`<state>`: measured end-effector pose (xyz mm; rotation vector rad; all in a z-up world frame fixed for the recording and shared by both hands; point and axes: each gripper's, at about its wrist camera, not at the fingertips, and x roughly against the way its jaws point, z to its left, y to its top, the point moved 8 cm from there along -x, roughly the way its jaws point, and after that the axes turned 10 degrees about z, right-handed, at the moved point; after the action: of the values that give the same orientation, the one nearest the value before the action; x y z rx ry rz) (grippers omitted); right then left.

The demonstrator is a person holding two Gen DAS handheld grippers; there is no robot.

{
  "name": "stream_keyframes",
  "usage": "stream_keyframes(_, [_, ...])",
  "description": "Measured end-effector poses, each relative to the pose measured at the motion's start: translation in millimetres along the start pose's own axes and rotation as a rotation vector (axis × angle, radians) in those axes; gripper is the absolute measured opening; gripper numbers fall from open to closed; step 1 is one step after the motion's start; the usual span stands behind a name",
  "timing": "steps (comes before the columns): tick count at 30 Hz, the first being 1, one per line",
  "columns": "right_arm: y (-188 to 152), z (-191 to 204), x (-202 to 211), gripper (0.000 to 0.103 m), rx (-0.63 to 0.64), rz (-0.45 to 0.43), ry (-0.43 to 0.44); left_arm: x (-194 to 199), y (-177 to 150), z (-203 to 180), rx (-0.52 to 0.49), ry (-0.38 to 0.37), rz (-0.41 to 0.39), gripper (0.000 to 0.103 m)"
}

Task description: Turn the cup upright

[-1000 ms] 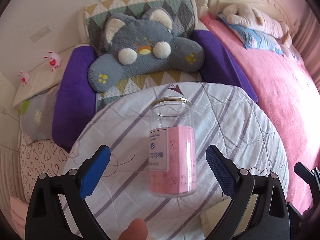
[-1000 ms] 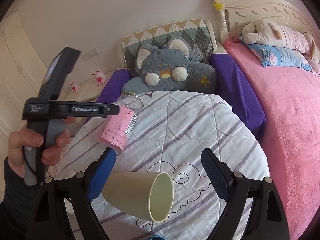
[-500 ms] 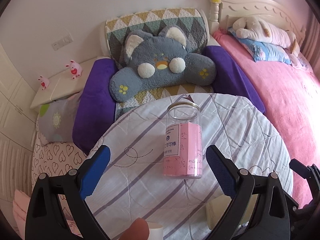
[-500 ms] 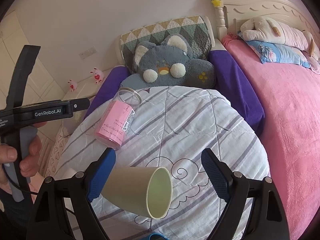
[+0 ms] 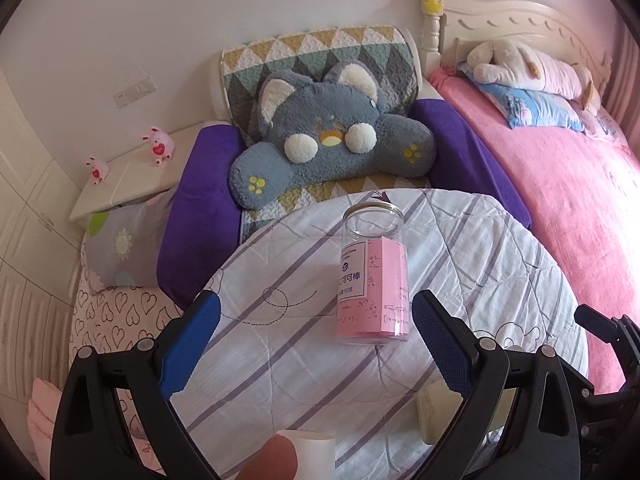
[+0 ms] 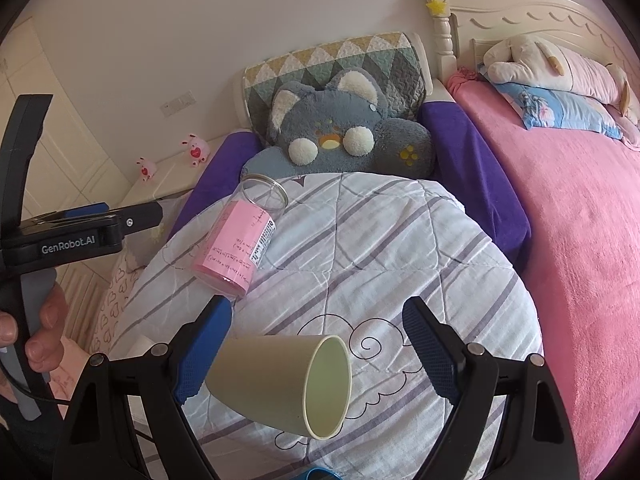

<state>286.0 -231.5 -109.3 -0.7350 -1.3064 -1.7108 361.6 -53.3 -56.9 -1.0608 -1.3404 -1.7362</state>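
Since the cup (image 6: 280, 384) lies sideways between your open right tongs (image 6: 316, 352), they straddle it; left tongs (image 5: 316, 340) gape empty.

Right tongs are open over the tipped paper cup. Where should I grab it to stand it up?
Grip the paper cup across its tapered side wall, about mid-length, coming down from above with the right tongs. It lies on its side with the open mouth facing right and towards the camera, so the rim would likely crush; the wall gives two opposed faces and leaves room to swing the base down.

Both tongs, left (image 5: 316, 334) and right (image 6: 316, 344), spread wide and empty, level above the table.
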Motion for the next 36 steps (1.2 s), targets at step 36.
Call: stream_keyframes(36, [34.3,54.3,-18.2,0.088,0.101,0.029,-0.015,-9.4,-16.2,54.6,0.089,-0.006,0.007,0.098])
